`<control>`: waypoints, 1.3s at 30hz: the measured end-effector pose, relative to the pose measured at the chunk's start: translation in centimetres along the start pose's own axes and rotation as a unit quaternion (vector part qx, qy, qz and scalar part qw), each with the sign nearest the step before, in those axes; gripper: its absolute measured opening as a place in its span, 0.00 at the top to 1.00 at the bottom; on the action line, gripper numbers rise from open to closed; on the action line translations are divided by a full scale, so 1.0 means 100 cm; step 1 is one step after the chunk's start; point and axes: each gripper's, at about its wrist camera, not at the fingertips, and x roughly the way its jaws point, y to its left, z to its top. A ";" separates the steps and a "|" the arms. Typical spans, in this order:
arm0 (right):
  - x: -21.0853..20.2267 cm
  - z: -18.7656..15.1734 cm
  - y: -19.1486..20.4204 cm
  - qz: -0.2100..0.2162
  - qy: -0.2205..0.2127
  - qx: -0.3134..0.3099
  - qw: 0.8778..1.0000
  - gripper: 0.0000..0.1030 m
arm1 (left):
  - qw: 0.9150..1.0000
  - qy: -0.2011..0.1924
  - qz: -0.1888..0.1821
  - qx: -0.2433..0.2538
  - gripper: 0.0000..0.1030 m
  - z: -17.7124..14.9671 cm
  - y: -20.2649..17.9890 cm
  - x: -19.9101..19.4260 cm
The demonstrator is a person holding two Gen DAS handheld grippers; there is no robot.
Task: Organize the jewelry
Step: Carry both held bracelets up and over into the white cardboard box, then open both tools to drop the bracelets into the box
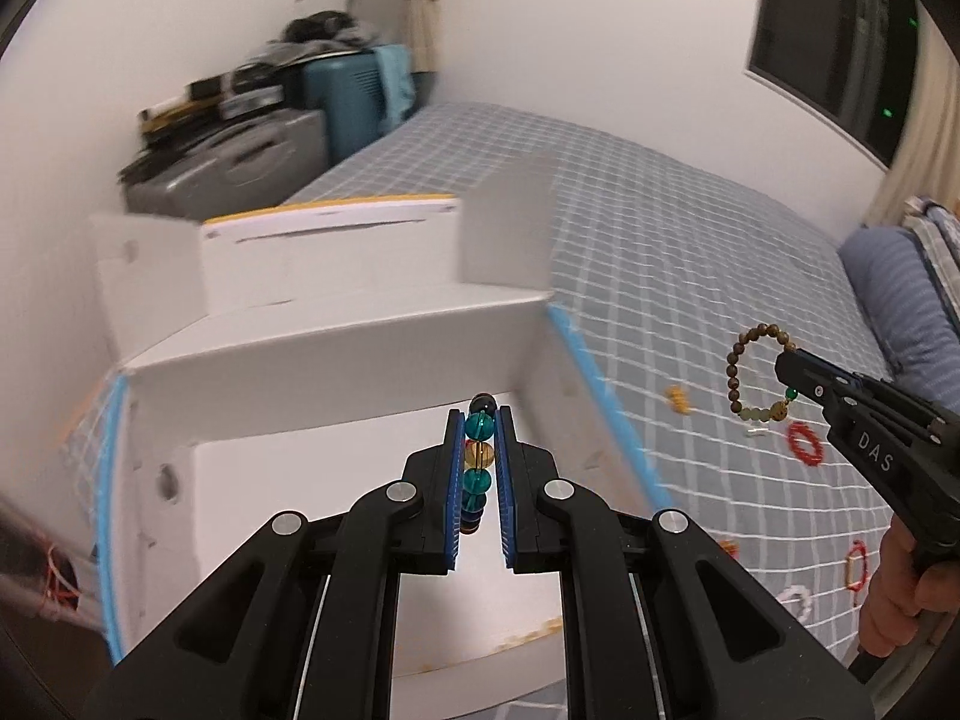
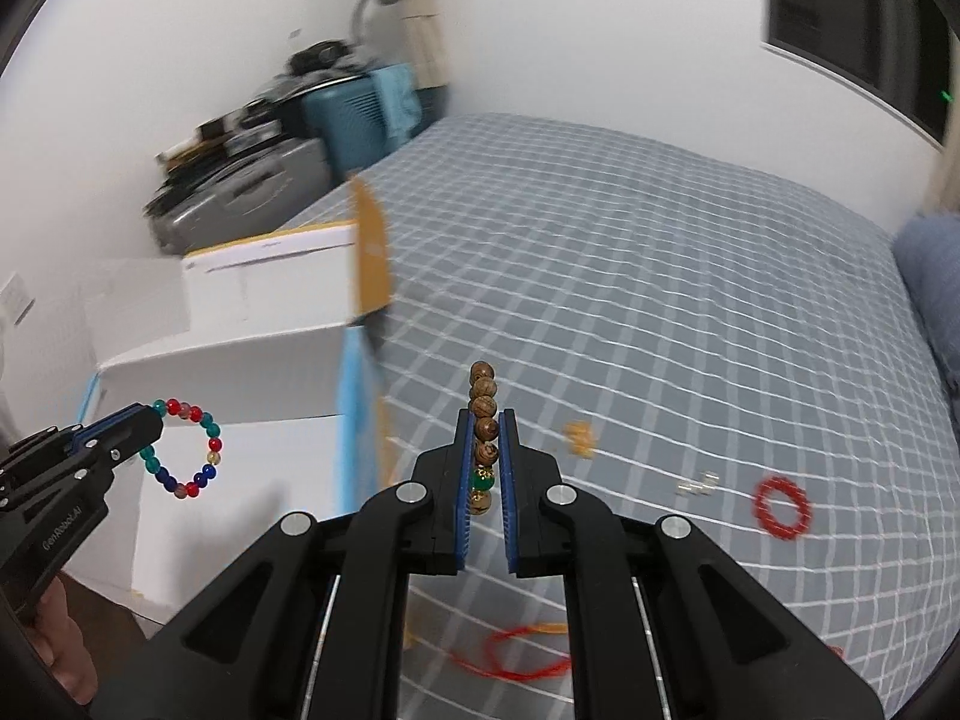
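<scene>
My left gripper (image 1: 480, 420) is shut on a bracelet of teal, red and blue glass beads (image 1: 478, 456) and holds it above the open white box (image 1: 336, 360). In the right wrist view the same bracelet (image 2: 186, 450) hangs from the left gripper (image 2: 153, 420) in front of the box (image 2: 240, 372). My right gripper (image 2: 485, 420) is shut on a brown wooden bead bracelet (image 2: 483, 414) above the checked bedspread (image 2: 660, 300). In the left wrist view this bracelet (image 1: 741, 378) hangs from the right gripper (image 1: 792, 369).
On the bedspread lie a red bead ring (image 2: 780, 509), a small gold piece (image 2: 581, 438), small silver pieces (image 2: 699, 483), a red cord (image 2: 522, 654) and more small rings (image 1: 855, 564). Suitcases (image 1: 240, 156) stand against the far wall. A blue pillow (image 1: 900, 300) lies at right.
</scene>
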 end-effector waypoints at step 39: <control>0.067 -0.034 0.127 0.046 0.094 -0.090 0.990 0.40 | 0.992 0.043 0.076 -0.087 0.31 -0.045 0.110 0.015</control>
